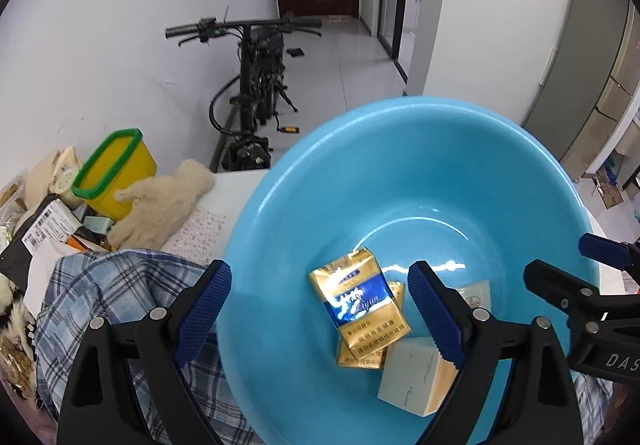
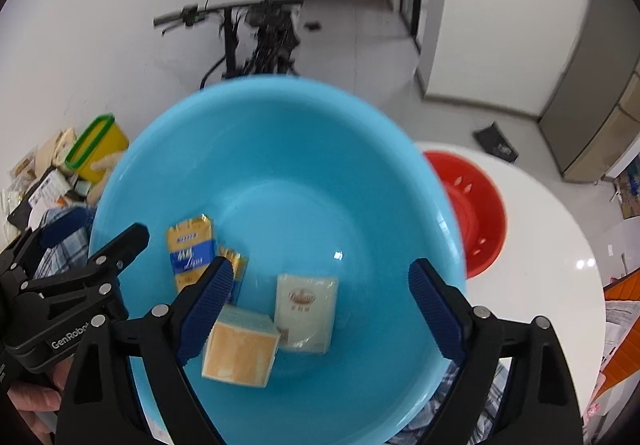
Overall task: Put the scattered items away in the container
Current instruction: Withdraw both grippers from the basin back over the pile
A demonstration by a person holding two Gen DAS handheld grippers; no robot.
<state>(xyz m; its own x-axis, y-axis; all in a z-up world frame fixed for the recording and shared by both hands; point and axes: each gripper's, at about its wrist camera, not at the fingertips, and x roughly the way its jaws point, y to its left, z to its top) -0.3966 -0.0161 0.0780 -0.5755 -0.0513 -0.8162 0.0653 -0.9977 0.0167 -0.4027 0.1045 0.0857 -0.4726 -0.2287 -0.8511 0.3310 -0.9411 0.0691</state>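
A big light-blue basin (image 1: 400, 149) (image 2: 280, 133) stands on a plaid cloth. In it lie two gold-and-blue packets (image 1: 358, 309) (image 2: 190, 251), a white-and-orange box (image 1: 418, 381) (image 2: 240, 349) and a pale packet (image 2: 306, 313). My left gripper (image 1: 320, 313) is open and empty over the basin's left rim. My right gripper (image 2: 320, 309) is open and empty above the basin's inside. Each gripper shows at the edge of the other's view: the right one (image 1: 576, 265), the left one (image 2: 92, 229).
A blue plaid cloth (image 1: 112, 293) lies under the basin. At the left are a yellow bin with a green rim (image 1: 116, 169), a cream glove (image 1: 168, 201) and a pile of papers and packets (image 1: 44, 221). A red colander (image 2: 476, 213) stands right of the basin on the white table (image 2: 560, 265).
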